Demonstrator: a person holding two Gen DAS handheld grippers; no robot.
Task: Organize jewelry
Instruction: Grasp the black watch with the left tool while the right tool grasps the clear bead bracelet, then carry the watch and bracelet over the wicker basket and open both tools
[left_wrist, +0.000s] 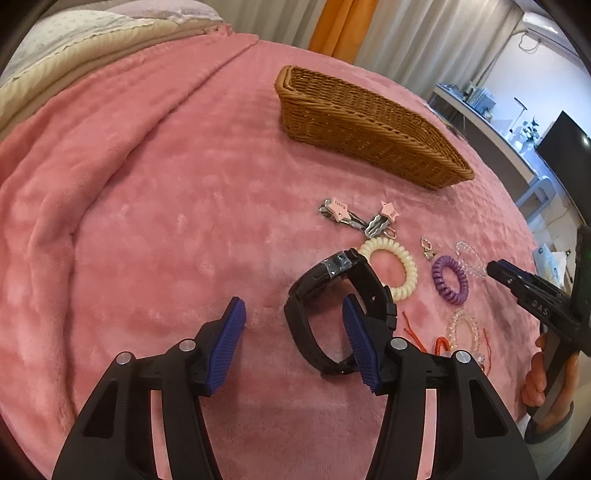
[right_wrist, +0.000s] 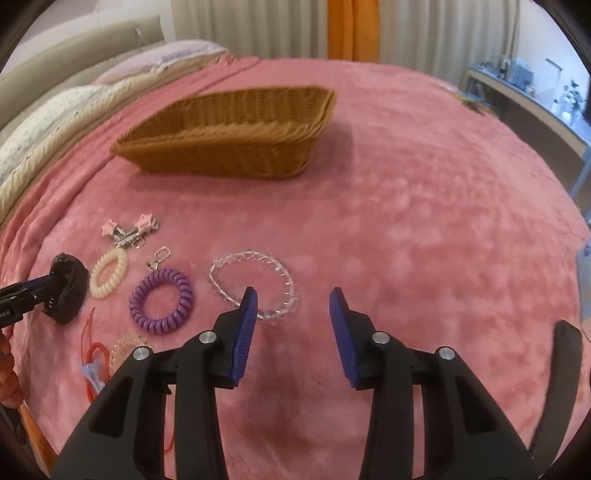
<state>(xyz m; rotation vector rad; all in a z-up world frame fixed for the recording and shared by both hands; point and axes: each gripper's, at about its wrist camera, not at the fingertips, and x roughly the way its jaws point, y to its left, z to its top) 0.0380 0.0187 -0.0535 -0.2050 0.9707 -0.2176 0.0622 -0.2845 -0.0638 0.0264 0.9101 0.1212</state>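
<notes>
On the pink blanket (left_wrist: 147, 221), we judged the black watch (left_wrist: 332, 291) stiff, graspable by its strap; left gripper (left_wrist: 293, 341) and right gripper (right_wrist: 293, 328) stood part-open, empty.

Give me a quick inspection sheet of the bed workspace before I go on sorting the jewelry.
Surface: pink blanket, soft, creased near the pillows.
Job's things: wicker basket, nothing seen in the visible part; black watch, cream coil tie, purple coil tie, clear bracelet, star clips, small clasp, red cord.
Clutter: nothing seen.
Grippers: left gripper open, jaws beside the watch; right gripper open by the clear bracelet.
Cables: nothing seen.
Surroundings: pillows, curtains, shelf.
</notes>
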